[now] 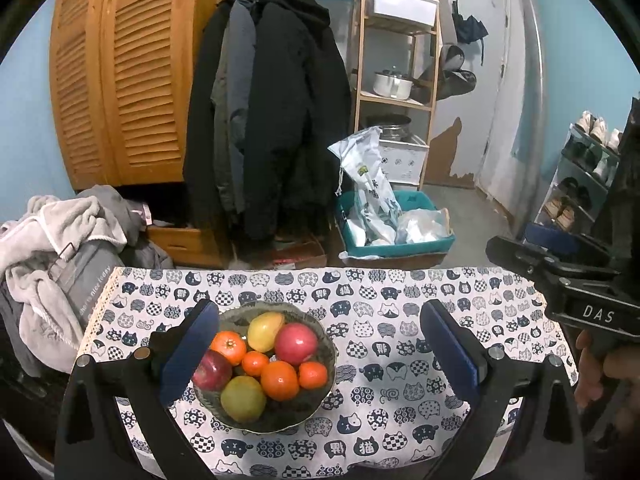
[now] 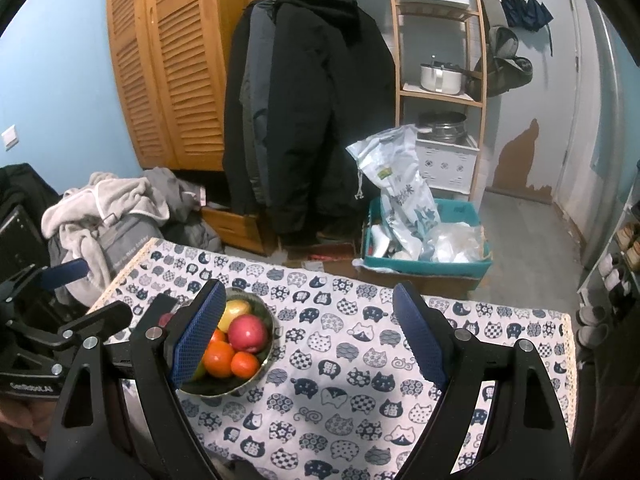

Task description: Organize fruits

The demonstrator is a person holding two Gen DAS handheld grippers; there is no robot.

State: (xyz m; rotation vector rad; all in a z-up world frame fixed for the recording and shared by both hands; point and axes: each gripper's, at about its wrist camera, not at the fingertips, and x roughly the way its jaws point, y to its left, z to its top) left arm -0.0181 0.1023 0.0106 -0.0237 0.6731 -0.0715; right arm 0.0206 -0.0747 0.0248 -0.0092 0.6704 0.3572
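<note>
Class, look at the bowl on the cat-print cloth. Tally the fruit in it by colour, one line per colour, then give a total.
In the bowl, left wrist view:
Orange fruits: 4
Red apples: 2
Yellow-green fruits: 2
Total: 8

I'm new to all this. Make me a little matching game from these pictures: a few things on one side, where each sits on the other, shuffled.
Things:
1. red apple
2. white pot
3. printed bag
4. black coat

Places:
A. on the wooden shelf
B. in the teal bin
C. in the fruit bowl
D. hanging from the rail

Pairs: 1-C, 2-A, 3-B, 4-D
</note>
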